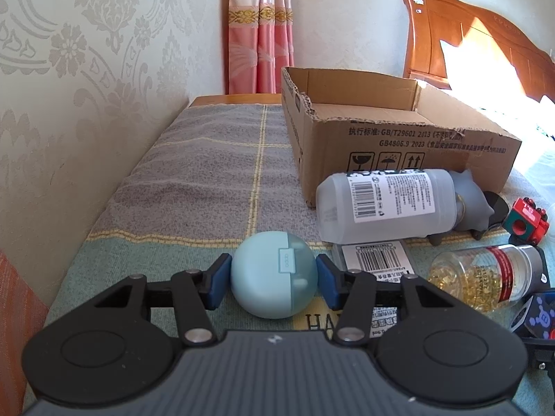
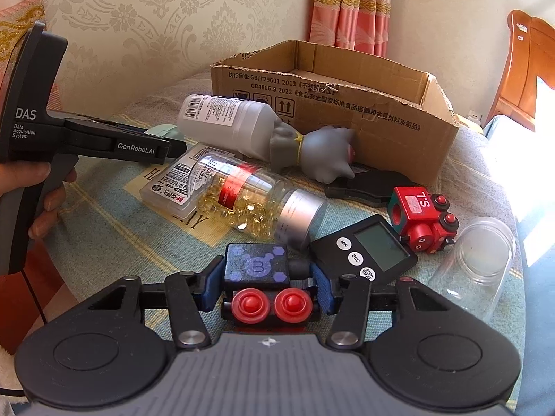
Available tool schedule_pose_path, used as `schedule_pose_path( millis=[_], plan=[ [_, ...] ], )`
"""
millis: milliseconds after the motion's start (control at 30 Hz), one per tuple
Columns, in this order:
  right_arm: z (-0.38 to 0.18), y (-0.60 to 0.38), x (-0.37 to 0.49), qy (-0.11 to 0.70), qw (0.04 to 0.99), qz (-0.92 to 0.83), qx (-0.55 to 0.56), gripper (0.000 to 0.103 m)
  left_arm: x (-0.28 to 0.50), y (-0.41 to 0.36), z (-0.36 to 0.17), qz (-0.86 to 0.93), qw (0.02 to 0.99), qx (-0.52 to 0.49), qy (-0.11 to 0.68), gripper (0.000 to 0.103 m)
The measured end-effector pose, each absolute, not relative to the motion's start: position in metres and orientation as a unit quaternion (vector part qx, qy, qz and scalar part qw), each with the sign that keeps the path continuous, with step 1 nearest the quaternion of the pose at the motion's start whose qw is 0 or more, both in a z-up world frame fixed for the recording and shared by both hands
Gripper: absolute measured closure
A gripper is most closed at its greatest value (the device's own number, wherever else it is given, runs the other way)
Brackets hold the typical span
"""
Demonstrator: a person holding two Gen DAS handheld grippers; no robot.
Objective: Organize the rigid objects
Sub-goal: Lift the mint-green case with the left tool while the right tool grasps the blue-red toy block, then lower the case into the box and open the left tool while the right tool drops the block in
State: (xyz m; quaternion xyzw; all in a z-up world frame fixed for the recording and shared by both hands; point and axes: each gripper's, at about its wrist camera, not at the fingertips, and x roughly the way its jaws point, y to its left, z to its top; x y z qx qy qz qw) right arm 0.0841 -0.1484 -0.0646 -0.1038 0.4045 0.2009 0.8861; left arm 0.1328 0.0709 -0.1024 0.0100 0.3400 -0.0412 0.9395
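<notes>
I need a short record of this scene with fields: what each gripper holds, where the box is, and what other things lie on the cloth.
left gripper: shut on the round light-blue case
right gripper: shut on the black toy train with red wheels
cardboard box: open, at the back of the cloth; its inside is mostly hidden
lying on the cloth: white bottle, capsule jar, red toy train, black timer, empty clear jar
surface: checked cloth
</notes>
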Motion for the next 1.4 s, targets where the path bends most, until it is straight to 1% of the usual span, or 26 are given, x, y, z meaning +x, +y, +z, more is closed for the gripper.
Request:
schedule_pose_path(
  millis=[233,467,667,833,1000,1167,1400],
  plan=[
    [-0.059,-0.15,0.083,0.409,0.882,0.205,-0.111,0.047,0.13,0.073,-0.094,-0.04,0.935,0.019,0.351,0.051],
    [-0.039,-0.155,0.082,0.402,0.881,0.219,-0.124,0.047,0.12,0.073,-0.077,-0.052,0.929,0.026,0.365,0.051],
    [-0.014,-0.164,0.086,0.382,0.885,0.226,-0.142,0.047,0.111,0.066,-0.046,-0.076,0.928,0.038,0.363,0.051],
    [0.009,-0.174,0.103,0.356,0.895,0.223,-0.149,0.047,0.119,0.056,-0.013,-0.096,0.938,0.038,0.33,0.051],
    [0.027,-0.182,0.13,0.327,0.908,0.217,-0.146,0.047,0.147,0.04,0.01,-0.116,0.945,0.04,0.303,0.051],
    [0.041,-0.185,0.16,0.308,0.915,0.215,-0.144,0.047,0.189,0.024,0.02,-0.123,0.948,0.048,0.289,0.051],
    [0.044,-0.187,0.198,0.308,0.917,0.209,-0.141,0.047,0.263,0.006,0.002,-0.119,0.937,0.05,0.324,0.051]
  ],
)
